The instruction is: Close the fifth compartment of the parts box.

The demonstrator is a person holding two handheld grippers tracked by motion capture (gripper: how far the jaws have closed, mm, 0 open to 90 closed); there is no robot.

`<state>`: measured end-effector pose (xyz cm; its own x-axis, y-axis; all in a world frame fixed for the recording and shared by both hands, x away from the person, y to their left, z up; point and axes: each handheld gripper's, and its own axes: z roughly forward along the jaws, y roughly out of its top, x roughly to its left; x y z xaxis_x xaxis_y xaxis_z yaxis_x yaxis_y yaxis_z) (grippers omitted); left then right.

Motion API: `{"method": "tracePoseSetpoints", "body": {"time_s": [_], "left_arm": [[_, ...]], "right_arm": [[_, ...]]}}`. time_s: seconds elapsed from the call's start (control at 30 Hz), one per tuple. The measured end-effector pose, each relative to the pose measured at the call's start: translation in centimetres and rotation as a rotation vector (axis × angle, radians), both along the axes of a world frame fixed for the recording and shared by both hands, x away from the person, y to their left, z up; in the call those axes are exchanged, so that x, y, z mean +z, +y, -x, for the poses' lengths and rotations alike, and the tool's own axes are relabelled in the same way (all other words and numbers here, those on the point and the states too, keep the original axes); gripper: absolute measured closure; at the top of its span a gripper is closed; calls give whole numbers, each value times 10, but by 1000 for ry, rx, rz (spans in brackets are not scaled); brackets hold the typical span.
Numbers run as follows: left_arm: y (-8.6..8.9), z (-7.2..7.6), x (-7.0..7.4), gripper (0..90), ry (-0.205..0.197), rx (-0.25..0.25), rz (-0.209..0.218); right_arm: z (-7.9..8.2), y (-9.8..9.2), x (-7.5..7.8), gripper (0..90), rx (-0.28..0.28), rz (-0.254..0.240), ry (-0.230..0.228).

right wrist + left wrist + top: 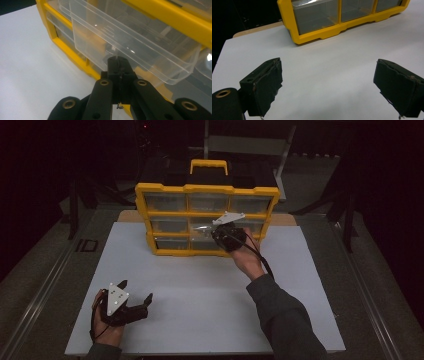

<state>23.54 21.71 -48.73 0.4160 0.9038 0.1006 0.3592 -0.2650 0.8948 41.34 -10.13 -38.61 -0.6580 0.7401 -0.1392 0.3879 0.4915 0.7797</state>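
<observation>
A yellow organiser box (207, 190) with clear drawers stands upright at the back of the white table (200, 310). One clear drawer (202, 227) in its middle row is pulled partway out. My right gripper (212, 232) is at that drawer's front, held by a hand in a dark sleeve. In the right gripper view the jaws (117, 60) are pressed together on the lower front lip of the clear drawer (130, 42). My left gripper (136, 291) rests low at the table's near left, open, with nothing between its jaws (328, 85). The organiser's lower corner (312, 37) lies ahead of it.
The organiser has a yellow carry handle (209, 164) on top. A wooden board edge (127, 215) shows under the white table top at the back left. Dark floor and metal frames surround the table. White surface lies between the two grippers.
</observation>
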Motion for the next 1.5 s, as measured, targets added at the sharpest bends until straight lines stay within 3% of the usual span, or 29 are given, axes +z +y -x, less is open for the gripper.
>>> {"method": "tracePoseSetpoints", "body": {"time_s": [0.8,1.5], "left_arm": [[1,1,0,78,-1,-1,1],[1,1,1,78,-5,-1,4]], "right_arm": [[-14,1,-2,900,-28,-19,8],[-26,-2,-9,899,-103,-55,22]]}}
